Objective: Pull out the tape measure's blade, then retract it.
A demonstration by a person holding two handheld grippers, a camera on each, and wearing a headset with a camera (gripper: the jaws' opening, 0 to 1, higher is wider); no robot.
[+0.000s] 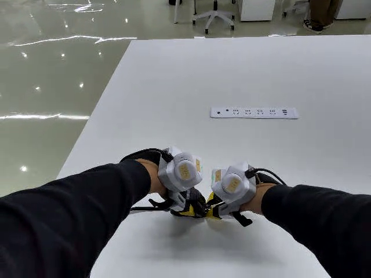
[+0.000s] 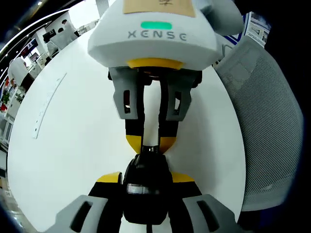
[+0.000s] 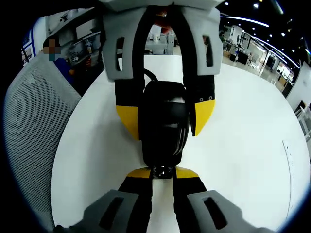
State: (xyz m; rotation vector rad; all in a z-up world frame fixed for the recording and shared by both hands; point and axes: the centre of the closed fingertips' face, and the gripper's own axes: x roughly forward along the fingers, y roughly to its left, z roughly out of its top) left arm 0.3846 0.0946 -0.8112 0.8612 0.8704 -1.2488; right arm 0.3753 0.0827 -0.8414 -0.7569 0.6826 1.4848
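Note:
A black tape measure sits low over the white table, between my two grippers near the front edge. In the left gripper view my left gripper is shut on the tape measure's black body. Facing it, my right gripper pinches the blade's end right at the case mouth. The right gripper view shows that gripper shut on the small metal blade tip, with the black case held between the left gripper's yellow-tipped jaws. Almost no blade shows between the case and the tip.
A white power strip lies at mid-table. The table's left edge drops to a shiny floor. A grey mesh chair back stands close behind the grippers. A swivel chair base is beyond the far edge.

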